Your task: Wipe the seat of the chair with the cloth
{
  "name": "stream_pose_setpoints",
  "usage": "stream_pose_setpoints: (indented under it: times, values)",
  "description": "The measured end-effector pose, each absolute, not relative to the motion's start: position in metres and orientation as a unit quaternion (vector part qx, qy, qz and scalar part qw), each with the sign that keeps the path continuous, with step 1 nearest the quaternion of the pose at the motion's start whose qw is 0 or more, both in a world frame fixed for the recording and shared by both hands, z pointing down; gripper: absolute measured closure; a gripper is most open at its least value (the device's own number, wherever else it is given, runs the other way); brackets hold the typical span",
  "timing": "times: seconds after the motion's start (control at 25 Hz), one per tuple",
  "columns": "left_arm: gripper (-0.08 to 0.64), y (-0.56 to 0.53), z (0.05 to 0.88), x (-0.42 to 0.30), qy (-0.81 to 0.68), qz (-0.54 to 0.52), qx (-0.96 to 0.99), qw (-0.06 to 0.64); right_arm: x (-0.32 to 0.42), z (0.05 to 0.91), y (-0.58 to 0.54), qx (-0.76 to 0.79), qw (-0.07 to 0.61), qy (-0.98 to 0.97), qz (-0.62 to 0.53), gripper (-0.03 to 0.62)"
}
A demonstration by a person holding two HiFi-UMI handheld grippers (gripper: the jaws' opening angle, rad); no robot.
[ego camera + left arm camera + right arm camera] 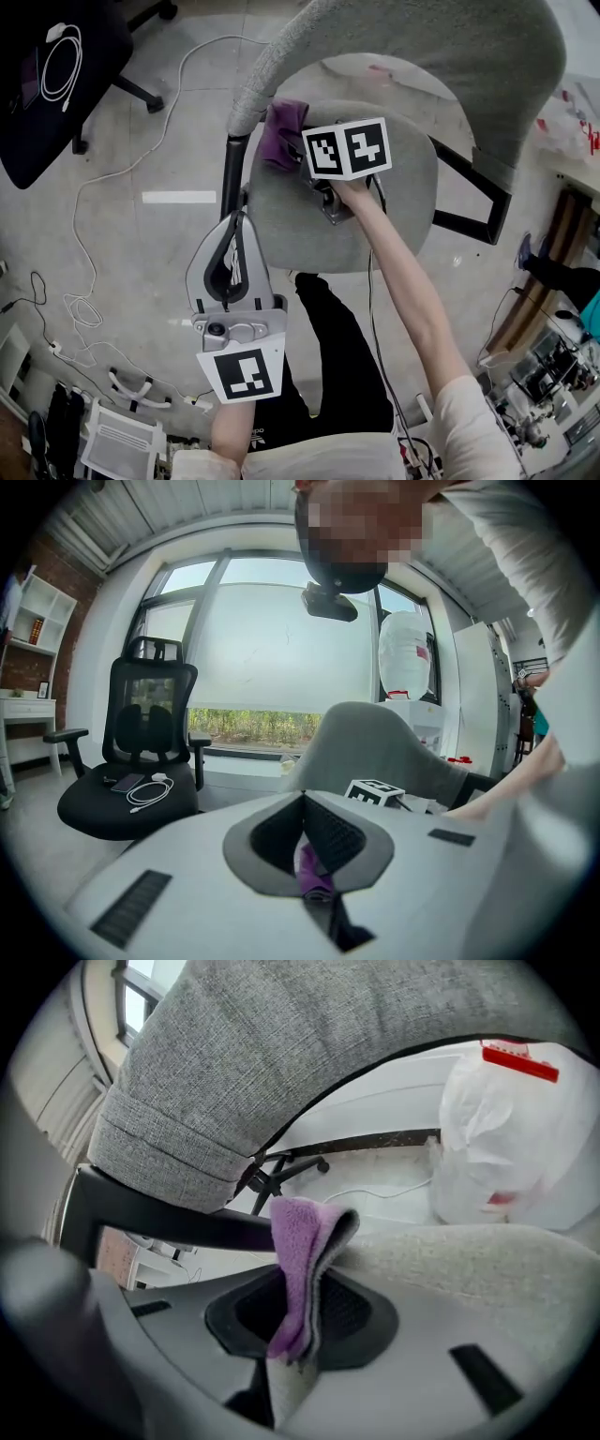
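Observation:
A grey fabric chair fills the head view, its seat (pixel 309 230) in the middle and its curved backrest (pixel 441 47) beyond. A purple cloth (pixel 281 131) lies bunched at the seat's far left corner. My right gripper (pixel 298 141) is over the seat, shut on the cloth. In the right gripper view the cloth (pixel 302 1260) stands up folded between the jaws, with the seat (pixel 469 1260) just behind. My left gripper (pixel 238 217) hovers off the seat's near left edge, shut and holding nothing, well short of the cloth.
A black office chair (pixel 47 84) carrying a white cable and a phone stands at the far left. Loose cables (pixel 84 281) trail over the floor. A white plastic bag (pixel 506 1147) sits behind the grey chair. The person's dark-trousered legs (pixel 337 356) are right below the seat.

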State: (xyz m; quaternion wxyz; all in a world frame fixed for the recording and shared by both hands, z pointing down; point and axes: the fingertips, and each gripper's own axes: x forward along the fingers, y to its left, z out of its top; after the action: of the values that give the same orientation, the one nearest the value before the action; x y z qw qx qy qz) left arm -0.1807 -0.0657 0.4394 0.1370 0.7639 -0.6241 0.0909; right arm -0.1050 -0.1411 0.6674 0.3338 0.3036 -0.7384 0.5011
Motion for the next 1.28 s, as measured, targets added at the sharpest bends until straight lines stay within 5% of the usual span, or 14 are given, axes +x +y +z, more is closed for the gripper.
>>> stream_pose_setpoints:
  times: [0.76,1.28]
  values:
    - [0.548,-0.081,0.434,-0.119,-0.573,0.084,0.803,0.14,0.071,0.667,-0.144,0.401,0.385,-0.671,0.49,0.505]
    - [0.548,-0.08,0.434,-0.077,-0.535,0.09,0.83,0.131,0.195,0.661,-0.133,0.483,0.493,-0.593,0.415,0.505]
